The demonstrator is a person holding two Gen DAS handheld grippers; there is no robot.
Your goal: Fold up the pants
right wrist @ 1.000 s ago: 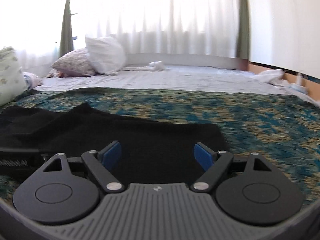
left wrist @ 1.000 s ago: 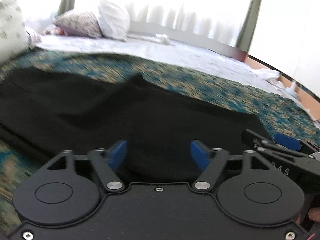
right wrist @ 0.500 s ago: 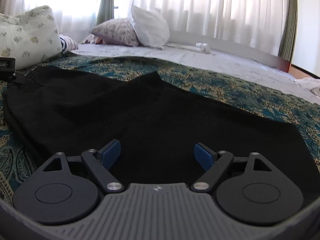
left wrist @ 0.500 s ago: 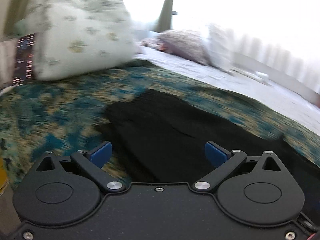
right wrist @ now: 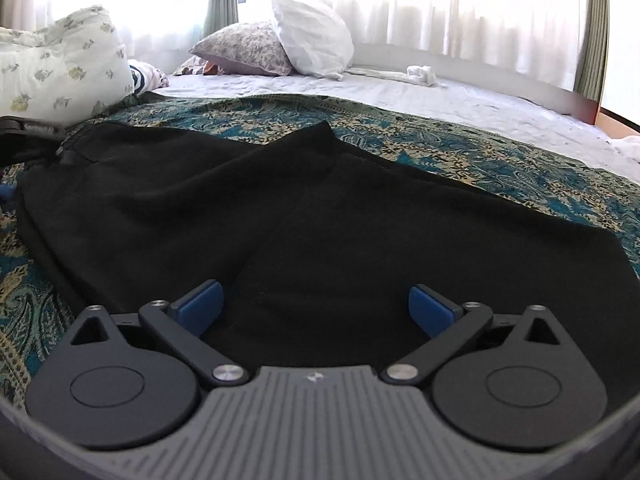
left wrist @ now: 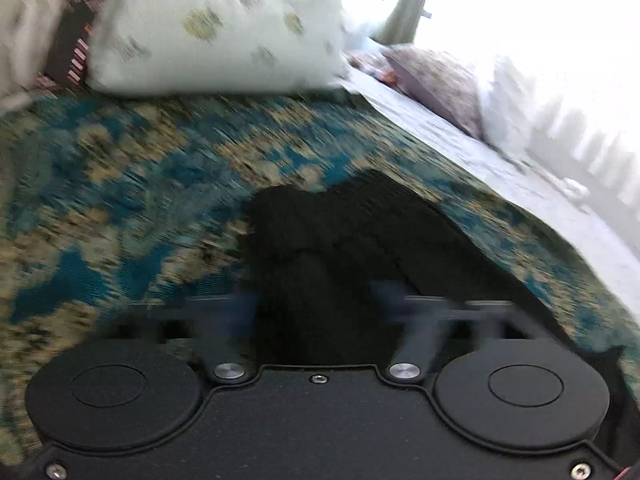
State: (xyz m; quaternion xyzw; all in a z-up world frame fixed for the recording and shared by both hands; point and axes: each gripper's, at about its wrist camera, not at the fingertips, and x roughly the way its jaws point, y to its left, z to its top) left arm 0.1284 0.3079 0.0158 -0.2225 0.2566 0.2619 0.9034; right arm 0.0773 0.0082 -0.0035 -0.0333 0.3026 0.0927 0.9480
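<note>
Black pants (right wrist: 280, 208) lie flat on a blue and gold patterned bedspread (right wrist: 500, 160). In the right wrist view my right gripper (right wrist: 316, 308) is open and empty, low over the near edge of the pants. In the left wrist view my left gripper (left wrist: 316, 308) is open, its blue fingers blurred by motion, with the end of the pants (left wrist: 352, 248) bunched between them. The left gripper's body (right wrist: 28, 136) shows at the left end of the pants in the right wrist view.
A pale floral pillow (left wrist: 216, 28) lies beyond the pants' left end. A patterned pillow (right wrist: 244, 46) and a white pillow (right wrist: 316, 38) sit by the curtained window. White sheet (right wrist: 440, 96) covers the far bed.
My left gripper has swung left to the end of the pants and its fingers have narrowed around the cloth. My right gripper has turned left and settled low over the pants.
</note>
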